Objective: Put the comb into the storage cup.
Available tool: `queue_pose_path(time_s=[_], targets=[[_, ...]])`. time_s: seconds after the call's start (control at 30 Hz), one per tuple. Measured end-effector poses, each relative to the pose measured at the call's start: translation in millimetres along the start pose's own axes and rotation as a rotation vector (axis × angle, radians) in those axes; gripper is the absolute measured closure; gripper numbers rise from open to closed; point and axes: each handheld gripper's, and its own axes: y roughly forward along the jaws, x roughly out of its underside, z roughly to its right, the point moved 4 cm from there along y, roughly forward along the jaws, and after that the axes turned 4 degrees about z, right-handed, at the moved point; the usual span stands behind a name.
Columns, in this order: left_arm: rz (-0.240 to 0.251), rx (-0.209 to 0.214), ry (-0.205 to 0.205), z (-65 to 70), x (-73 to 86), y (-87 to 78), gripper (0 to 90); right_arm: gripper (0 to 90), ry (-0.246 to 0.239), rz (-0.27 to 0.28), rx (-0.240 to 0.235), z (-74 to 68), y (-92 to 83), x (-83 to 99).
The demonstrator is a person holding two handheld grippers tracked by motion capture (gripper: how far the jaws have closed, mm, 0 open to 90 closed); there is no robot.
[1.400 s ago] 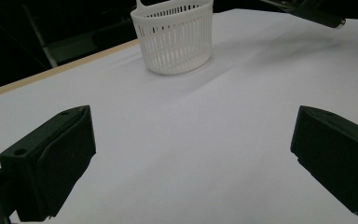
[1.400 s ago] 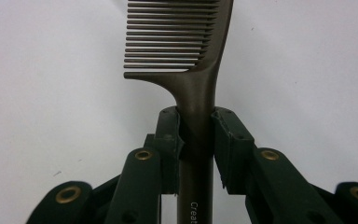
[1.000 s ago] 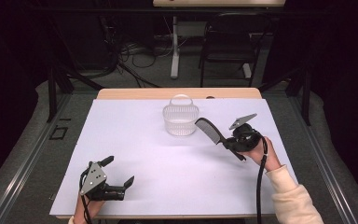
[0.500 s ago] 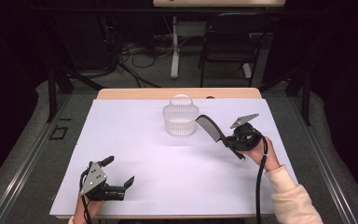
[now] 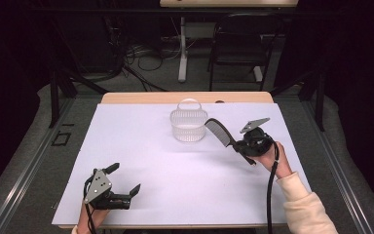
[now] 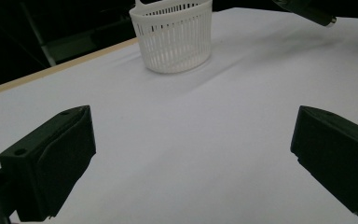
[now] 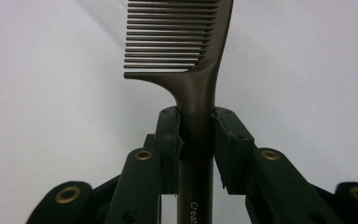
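Right gripper (image 5: pixel 243 145) clamps the black comb (image 5: pixel 219 132) by its handle, long axis pointing up-left at the white slatted basket (image 5: pixel 188 126), just beside its rim. Left gripper (image 5: pixel 122 179) stands wide open, holding nothing, well apart.

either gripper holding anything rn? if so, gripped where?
The right gripper is shut on a dark comb, clamped on the handle just below the teeth. The left gripper is open and holds nothing.
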Motion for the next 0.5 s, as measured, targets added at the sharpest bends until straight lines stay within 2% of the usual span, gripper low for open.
queue_pose_path(time_s=[0.5], targets=[[-0.002,0.003,0.001,0.4,0.1,0.1,0.0,72.6,-0.019,0.020,0.015,-2.5,4.5,-16.8]])
